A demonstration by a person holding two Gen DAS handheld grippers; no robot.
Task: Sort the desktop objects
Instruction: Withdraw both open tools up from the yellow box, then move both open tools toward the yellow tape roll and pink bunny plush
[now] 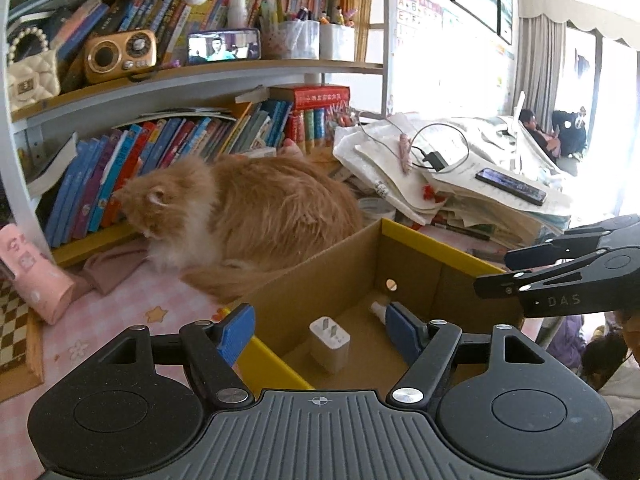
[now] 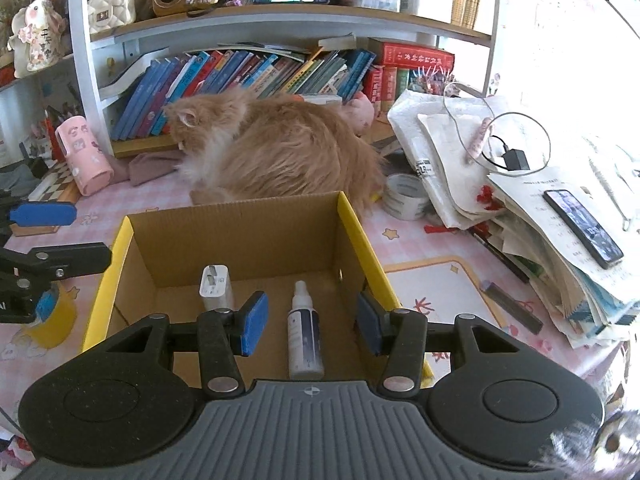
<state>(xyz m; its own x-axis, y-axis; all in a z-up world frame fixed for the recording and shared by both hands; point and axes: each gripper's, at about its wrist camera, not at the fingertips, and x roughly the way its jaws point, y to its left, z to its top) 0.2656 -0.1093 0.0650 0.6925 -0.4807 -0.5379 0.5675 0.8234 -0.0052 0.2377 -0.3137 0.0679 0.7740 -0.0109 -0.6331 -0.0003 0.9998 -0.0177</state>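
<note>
An open cardboard box (image 2: 240,224) with yellow rims stands on the pink desk; it also shows in the left wrist view (image 1: 344,264). Inside lie a white charger plug (image 2: 216,286) (image 1: 330,342) and a small white spray bottle (image 2: 305,336) (image 1: 380,310). My right gripper (image 2: 310,326) is open and empty, its fingers hanging over the box above the bottle. My left gripper (image 1: 320,328) is open and empty over the box's near left corner, above the plug. The right gripper's fingers (image 1: 560,268) show at the right of the left wrist view.
An orange cat (image 2: 280,152) lies just behind the box, in front of a bookshelf (image 2: 256,68). A pile of papers (image 2: 540,216) with a phone (image 2: 582,222) and a cable fills the right. A tape roll (image 2: 404,196) and a pink cup (image 2: 84,156) sit on the desk.
</note>
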